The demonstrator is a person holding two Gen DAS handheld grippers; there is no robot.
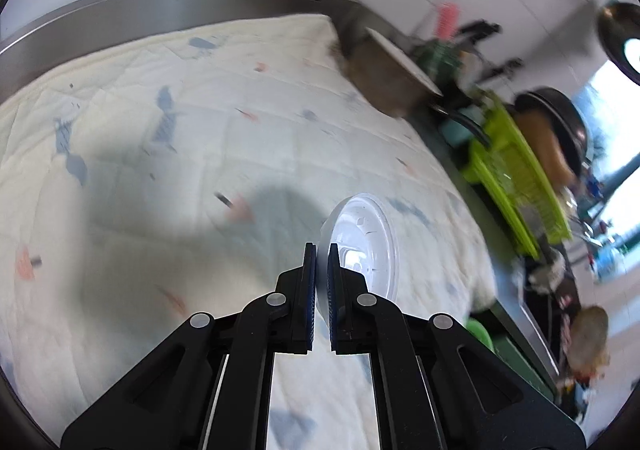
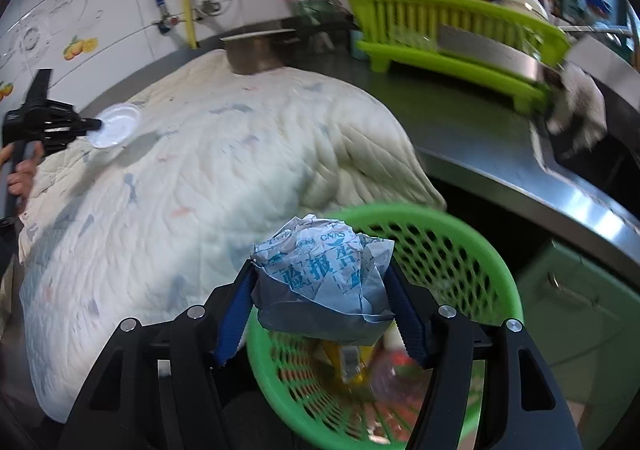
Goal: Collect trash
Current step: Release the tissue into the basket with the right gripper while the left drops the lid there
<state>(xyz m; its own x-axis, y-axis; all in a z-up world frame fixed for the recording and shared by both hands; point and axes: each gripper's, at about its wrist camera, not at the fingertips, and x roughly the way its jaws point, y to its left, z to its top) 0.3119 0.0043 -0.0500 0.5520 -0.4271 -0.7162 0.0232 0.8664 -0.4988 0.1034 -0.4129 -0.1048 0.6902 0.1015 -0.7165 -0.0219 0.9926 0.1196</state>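
Observation:
My left gripper (image 1: 321, 250) is shut on the rim of a clear plastic lid (image 1: 364, 246) and holds it above a white quilted cloth (image 1: 180, 153). In the right wrist view the left gripper (image 2: 98, 124) and the lid (image 2: 116, 125) show at the far left. My right gripper (image 2: 320, 270) is shut on a crumpled paper ball with blue print (image 2: 324, 278) and holds it over a green mesh basket (image 2: 460, 250). The basket holds a yellow wrapper (image 2: 348, 362) and other trash.
A steel counter (image 2: 500, 153) runs to the right with a lime dish rack (image 2: 448, 33), pans and a white glove (image 2: 580, 109). A steel pot (image 2: 256, 49) stands behind the cloth. Tiled wall with pipes at the back.

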